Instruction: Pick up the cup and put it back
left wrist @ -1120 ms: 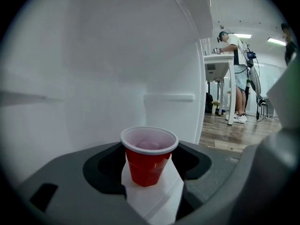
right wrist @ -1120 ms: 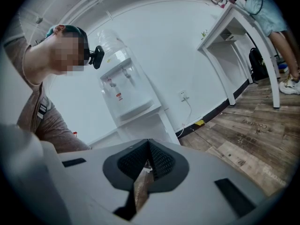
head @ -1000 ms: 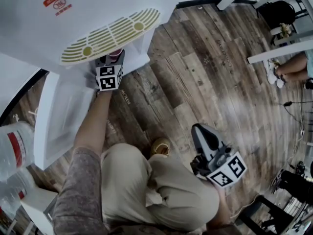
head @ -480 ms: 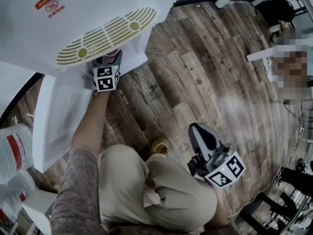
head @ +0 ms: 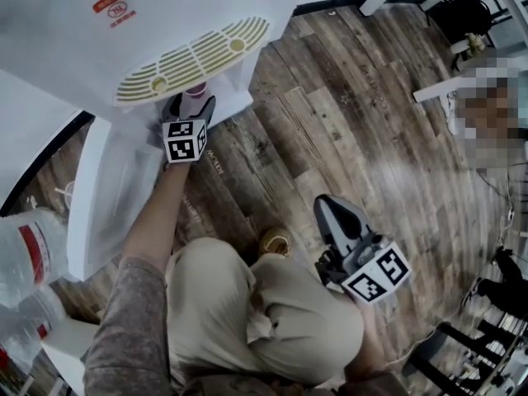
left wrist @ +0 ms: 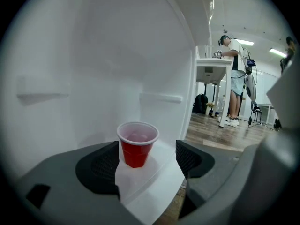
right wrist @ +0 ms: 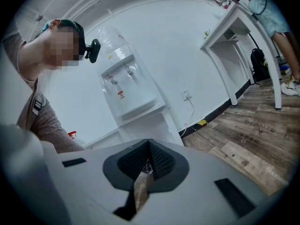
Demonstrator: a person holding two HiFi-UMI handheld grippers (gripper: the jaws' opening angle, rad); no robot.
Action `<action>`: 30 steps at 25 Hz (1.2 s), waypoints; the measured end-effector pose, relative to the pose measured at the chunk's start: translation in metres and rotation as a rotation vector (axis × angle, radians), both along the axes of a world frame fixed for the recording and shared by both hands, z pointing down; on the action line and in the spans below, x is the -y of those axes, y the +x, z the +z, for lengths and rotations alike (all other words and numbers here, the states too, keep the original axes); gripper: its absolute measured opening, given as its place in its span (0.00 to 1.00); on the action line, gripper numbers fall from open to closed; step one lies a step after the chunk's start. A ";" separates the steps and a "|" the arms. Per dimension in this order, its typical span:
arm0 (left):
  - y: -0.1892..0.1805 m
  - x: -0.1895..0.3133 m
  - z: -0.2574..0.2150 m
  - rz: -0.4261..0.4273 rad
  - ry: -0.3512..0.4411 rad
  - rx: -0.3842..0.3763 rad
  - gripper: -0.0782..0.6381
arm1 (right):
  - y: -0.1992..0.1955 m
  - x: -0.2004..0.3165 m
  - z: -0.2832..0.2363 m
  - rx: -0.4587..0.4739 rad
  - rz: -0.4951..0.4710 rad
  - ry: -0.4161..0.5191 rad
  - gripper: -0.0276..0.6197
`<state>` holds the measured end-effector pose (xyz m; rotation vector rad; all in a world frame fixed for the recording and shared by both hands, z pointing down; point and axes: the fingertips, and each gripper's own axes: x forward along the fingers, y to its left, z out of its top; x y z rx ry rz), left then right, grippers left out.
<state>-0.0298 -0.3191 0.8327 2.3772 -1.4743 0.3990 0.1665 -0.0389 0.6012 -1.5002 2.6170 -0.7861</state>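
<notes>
Left gripper (left wrist: pixel 147 159) jaws opening around upright cup (left wrist: pixel 137 146) on shelf (left wrist: pixel 161 172), pads off it, likely put back; right gripper (right wrist: pixel 148 162) pressed together, empty, parked aside.

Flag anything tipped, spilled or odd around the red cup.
Nothing stands out. The red cup stands upright on the white shelf, no spill visible; the left hand-held gripper is opening around it.
</notes>
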 end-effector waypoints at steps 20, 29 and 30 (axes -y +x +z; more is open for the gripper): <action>0.007 -0.097 -0.094 0.171 -0.004 -0.106 0.61 | -0.005 0.003 -0.002 -0.094 0.068 0.016 0.05; 0.002 -0.149 -0.156 0.254 0.019 -0.148 0.61 | -0.007 0.009 0.007 -0.143 0.074 -0.013 0.05; 0.002 -0.155 -0.163 0.265 0.023 -0.152 0.61 | -0.008 0.009 0.008 -0.146 0.072 -0.015 0.05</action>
